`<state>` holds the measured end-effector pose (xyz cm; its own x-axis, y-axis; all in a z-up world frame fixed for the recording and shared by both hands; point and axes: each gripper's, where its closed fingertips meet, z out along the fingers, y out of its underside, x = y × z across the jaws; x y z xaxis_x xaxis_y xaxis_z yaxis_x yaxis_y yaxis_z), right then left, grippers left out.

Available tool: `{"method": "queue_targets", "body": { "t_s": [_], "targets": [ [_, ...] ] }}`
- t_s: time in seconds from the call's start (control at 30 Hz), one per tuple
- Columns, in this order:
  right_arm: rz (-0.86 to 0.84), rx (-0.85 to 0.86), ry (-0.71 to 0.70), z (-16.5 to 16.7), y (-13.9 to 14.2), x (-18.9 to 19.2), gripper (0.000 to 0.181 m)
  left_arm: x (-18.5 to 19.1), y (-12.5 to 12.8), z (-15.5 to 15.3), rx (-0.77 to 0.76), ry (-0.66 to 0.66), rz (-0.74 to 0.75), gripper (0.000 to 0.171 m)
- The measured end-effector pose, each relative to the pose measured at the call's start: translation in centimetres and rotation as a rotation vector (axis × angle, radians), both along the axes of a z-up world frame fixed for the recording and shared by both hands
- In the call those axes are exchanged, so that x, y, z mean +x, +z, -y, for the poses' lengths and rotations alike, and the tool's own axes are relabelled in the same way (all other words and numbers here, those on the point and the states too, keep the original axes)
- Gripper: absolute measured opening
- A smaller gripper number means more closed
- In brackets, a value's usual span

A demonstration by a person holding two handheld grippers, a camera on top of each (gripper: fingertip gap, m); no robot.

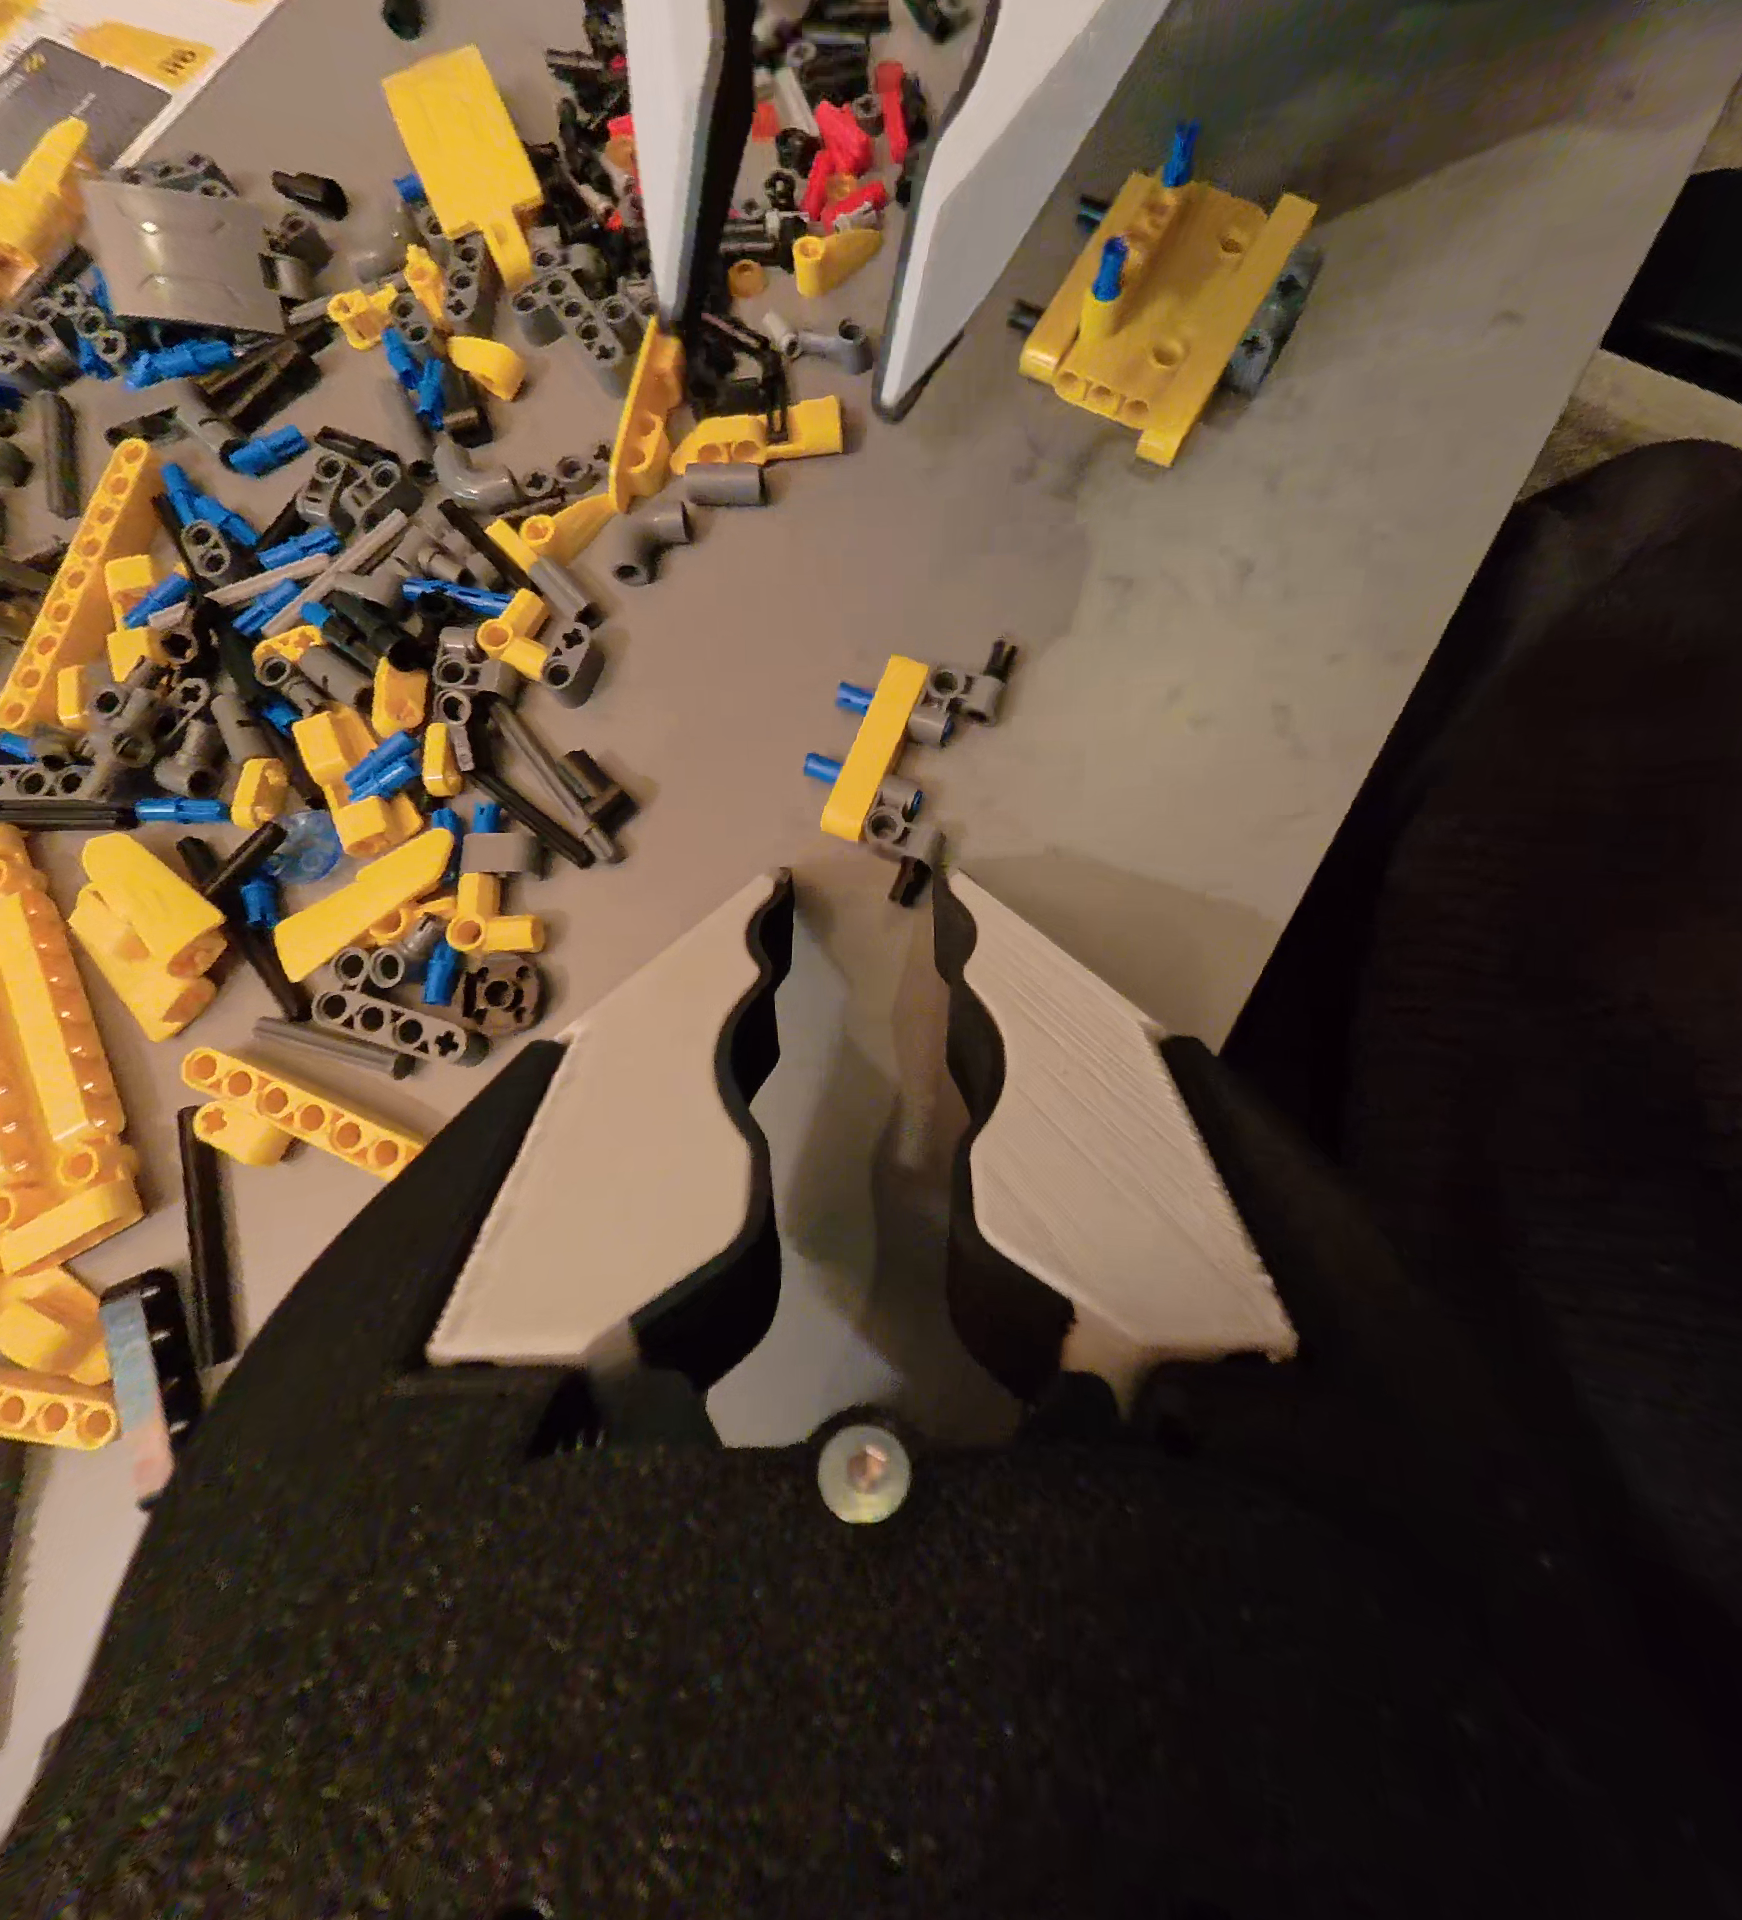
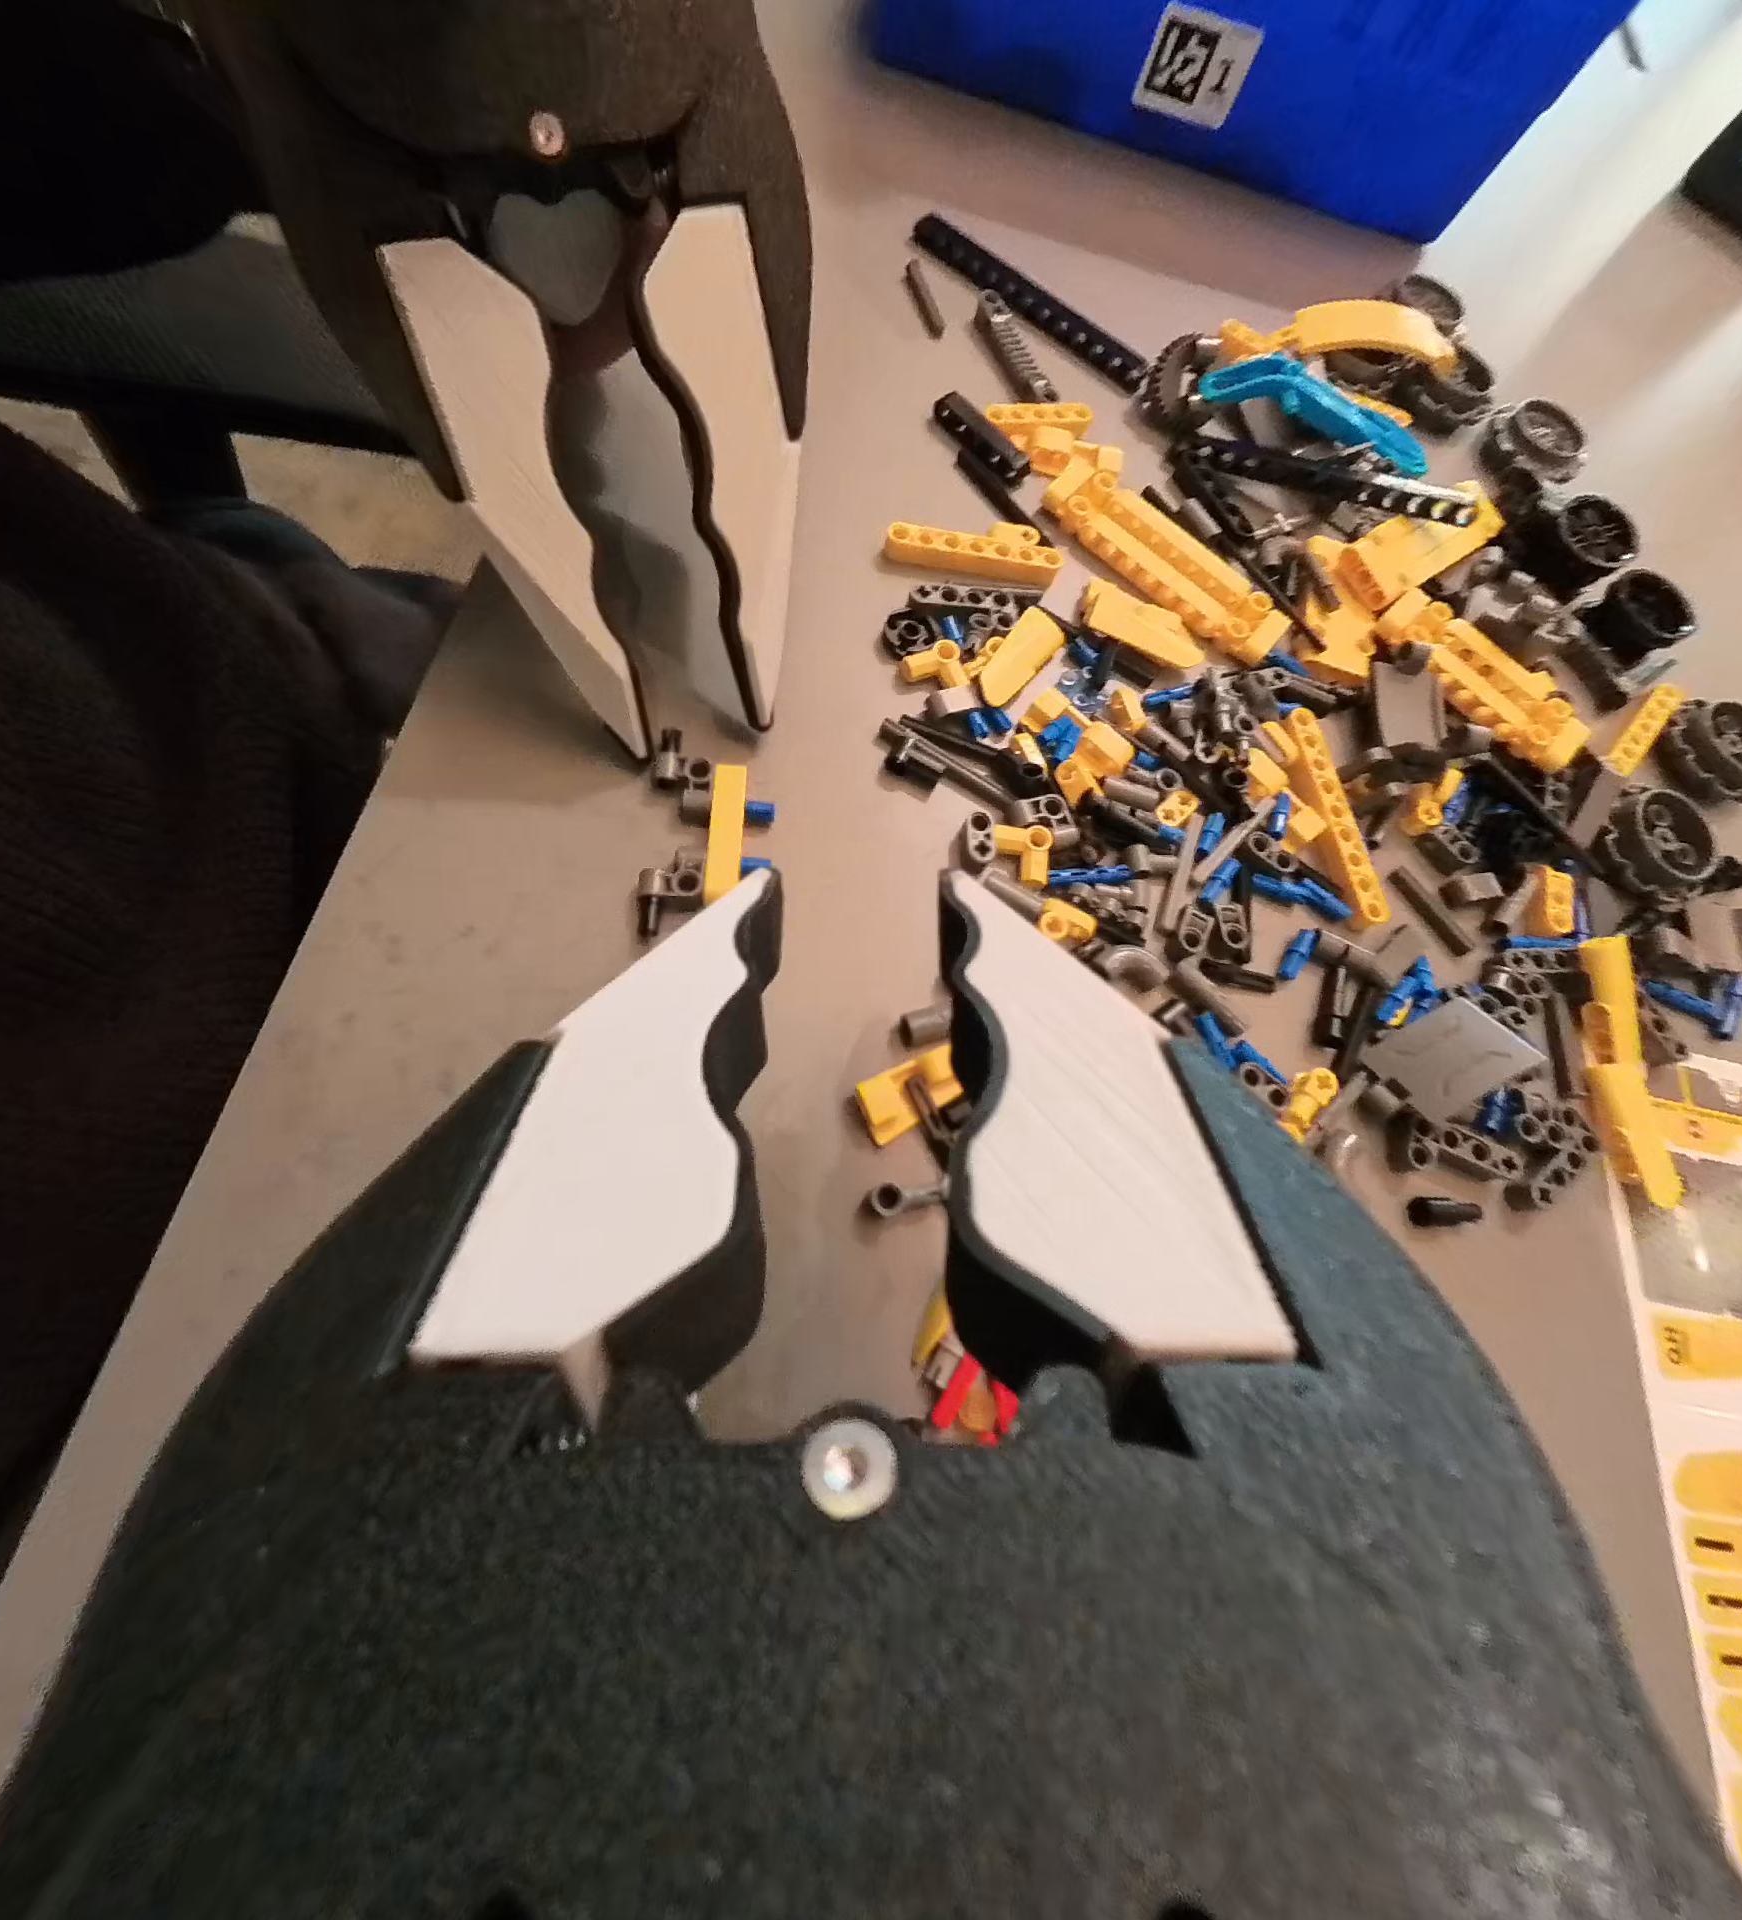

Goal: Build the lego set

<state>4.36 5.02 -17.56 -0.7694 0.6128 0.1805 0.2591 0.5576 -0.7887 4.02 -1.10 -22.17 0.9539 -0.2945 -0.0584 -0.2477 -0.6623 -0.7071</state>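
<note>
1. A grey table [image 1: 1210, 582] under dim light carries everything; a dark chair and a dark knitted sleeve sit past its near edge, and a blue bin [image 2: 1262, 94] stands beyond the far end.
2. My left gripper [image 1: 862, 883] has its jaws parted and grasping nothing; just ahead of the tips lies a small yellow beam assembly [image 1: 877, 748] with blue pins and grey connectors, one black pin almost touching the right-hand jaw.
3. My right gripper [image 2: 859, 888] is likewise spread and empty; the same assembly sits just off its left jaw tip, so the two grippers face each other across it.
4. The loose parts pile [image 2: 1314, 748] lies to the right of the right jaws; a larger yellow sub-build [image 1: 1173, 301] stands well apart.
5. Risk, as I judge it: the assembly is light and looks only lightly pinned; a skewed pinch could pop off a connector or skid it toward the table edge, which is near.
6. Open room is a narrow bare strip between pile and edge; the grippers could collide.
</note>
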Motion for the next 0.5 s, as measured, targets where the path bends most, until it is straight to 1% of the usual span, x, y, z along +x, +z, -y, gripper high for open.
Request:
{"method": "queue_targets", "body": {
  "t_s": [0.07,0.1,0.17,0.37,0.43,0.5],
  "targets": [
    [-0.018,-0.037,-0.019,-0.3,0.6,0.1,0.03,0.0,0.4,0.0,0.021,0.0,0.042,0.028],
    [-0.027,-0.056,-0.029,-0.4,1.0,0.2,0.03,0.2,0.9,0.0,0.043,-0.014,0.074,0.031],
    [-0.054,-0.086,-0.045,-0.7,1.5,0.3,0.03,0.6,2.1,-0.3,0.112,-0.042,0.124,0.033],
    [-0.093,-0.176,-0.073,-1.3,2.4,0.7,0.029,-0.6,6.4,-2.9,0.372,-0.03,0.235,0.034],
    [-0.095,-0.207,-0.079,-1.3,2.7,0.7,0.029,-1.3,7.4,-3.3,0.43,-0.017,0.262,0.034],
    [-0.098,-0.233,-0.088,-1.3,2.8,0.6,0.029,-2.0,7.7,-3.4,0.462,0.016,0.262,0.034]
  ]
}}
